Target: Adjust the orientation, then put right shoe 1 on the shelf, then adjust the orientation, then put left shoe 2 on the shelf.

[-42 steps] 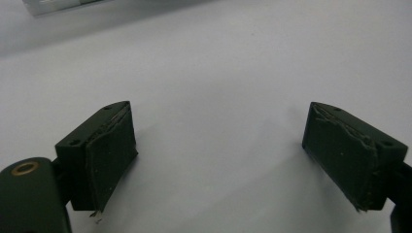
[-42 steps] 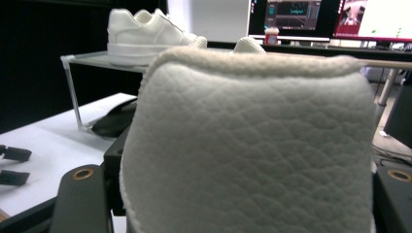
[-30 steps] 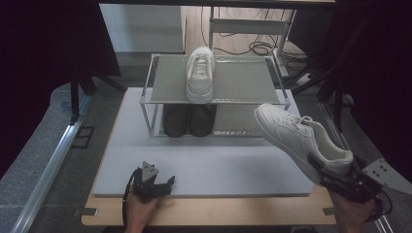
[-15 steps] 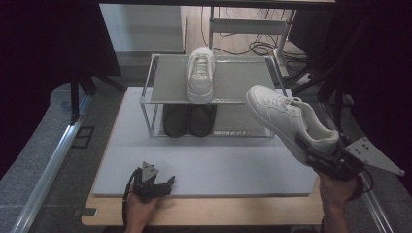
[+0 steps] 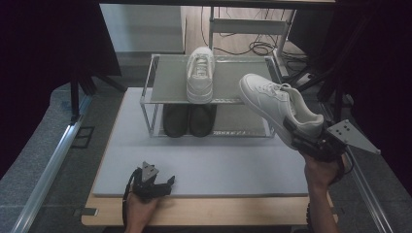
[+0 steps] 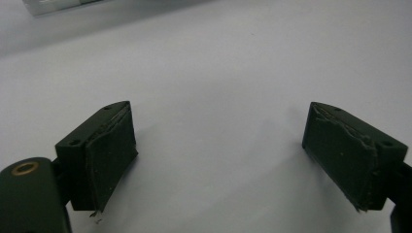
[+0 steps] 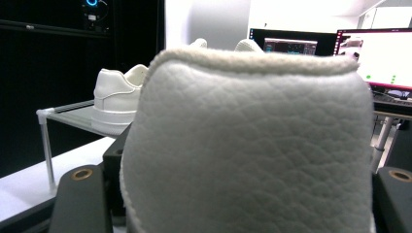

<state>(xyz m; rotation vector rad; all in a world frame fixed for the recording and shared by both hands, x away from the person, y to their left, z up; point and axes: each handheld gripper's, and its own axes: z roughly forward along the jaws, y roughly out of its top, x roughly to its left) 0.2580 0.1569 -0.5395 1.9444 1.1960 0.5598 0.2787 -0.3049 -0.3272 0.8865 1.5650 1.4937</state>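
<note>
Clamped on the heel of a white sneaker [image 5: 277,104] is the right tool [image 5: 311,143], its jaws spread wide by the heel's breadth. The sneaker is held in the air, toe pointed at the shoe rack [image 5: 160,87], just off the rack's right end and level with its top shelf. Since a second ago it has been carried up and in from lower at the right of the rack, so placement beside the other white sneaker [image 5: 200,75] on the top shelf is judged close. A pair of black shoes [image 5: 188,120] is kept on the rack's lower shelf. Well in front of the rack, the left tool [image 5: 158,187] is rested on the tabletop [image 5: 218,167], open and empty.
</note>
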